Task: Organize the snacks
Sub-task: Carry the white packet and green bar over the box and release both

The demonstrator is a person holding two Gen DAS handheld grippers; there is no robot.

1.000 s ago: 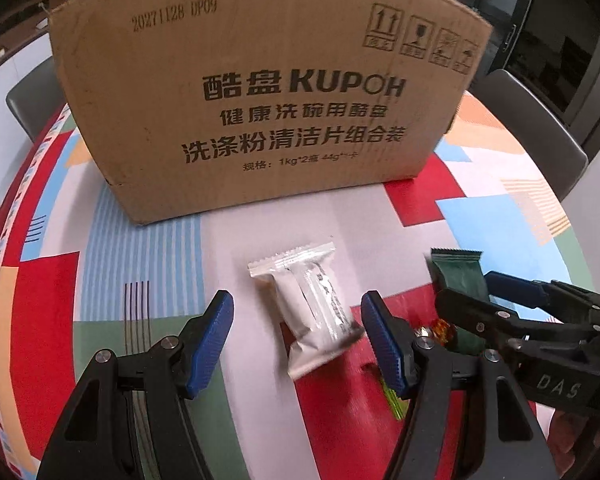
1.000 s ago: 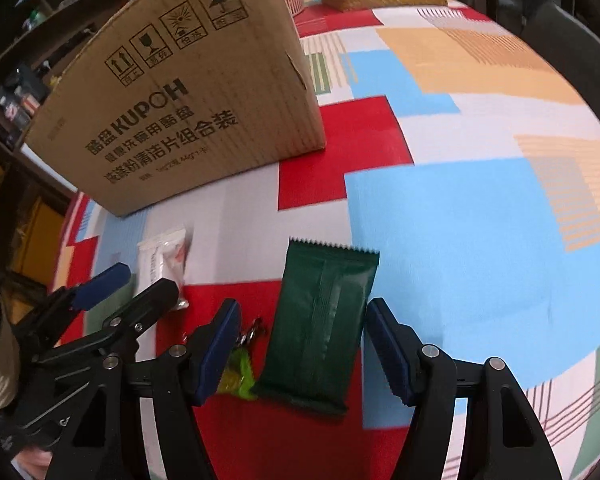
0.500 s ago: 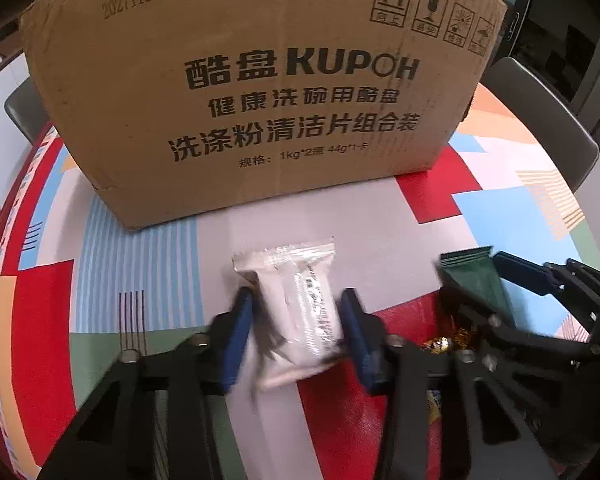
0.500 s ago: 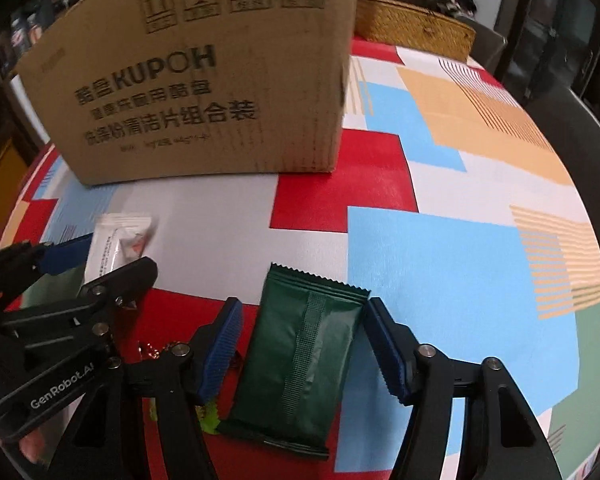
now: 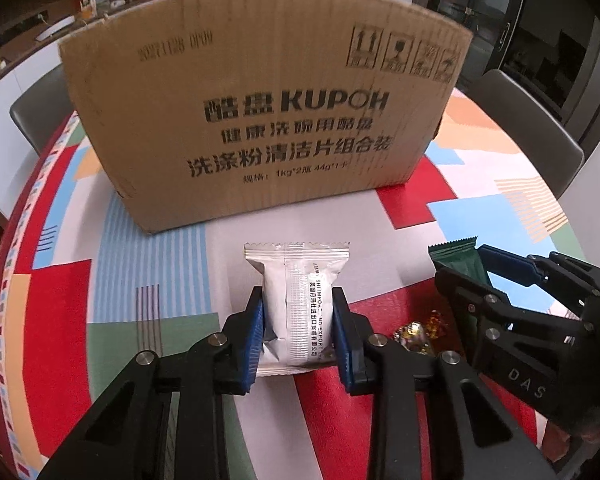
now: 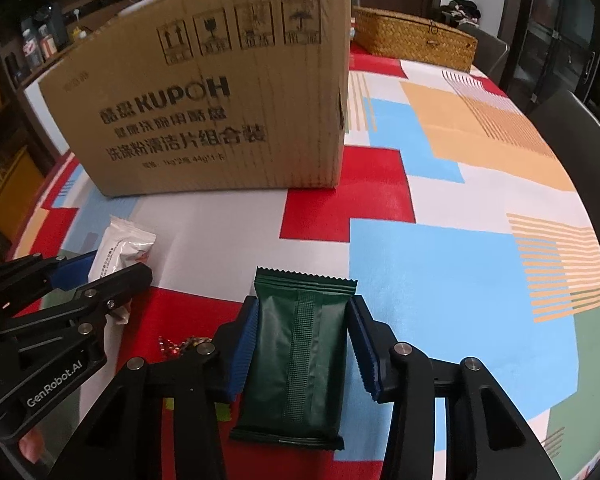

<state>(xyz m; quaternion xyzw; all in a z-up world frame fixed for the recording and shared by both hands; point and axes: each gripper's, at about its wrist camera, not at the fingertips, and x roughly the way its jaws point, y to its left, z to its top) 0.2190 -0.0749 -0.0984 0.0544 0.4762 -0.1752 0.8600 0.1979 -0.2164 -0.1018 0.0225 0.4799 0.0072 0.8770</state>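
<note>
A: What did the left gripper point(image 5: 298, 330) have?

B: Its blue pads were pressed against both sides of a white foil snack packet with black print point(image 5: 296, 304), which lay on the colourful patchwork tablecloth point(image 5: 148, 240), in front of the big brown cardboard box printed KUPOH point(image 5: 268, 120).

A: And between the two tools?

B: A few small candies in gold and red wrappers point(image 5: 418, 328) sat on a red patch, near the white packet.

A: The right gripper point(image 6: 302, 344)?

B: It straddled a dark green snack packet with serrated ends point(image 6: 296, 360). The left pad touched the wrapper; the right pad looked just at its edge, so I couldn't tell whether it was truly clamped.

A: Further right?

B: A woven straw basket point(image 6: 416, 42) stood at the far side of the table.
</note>
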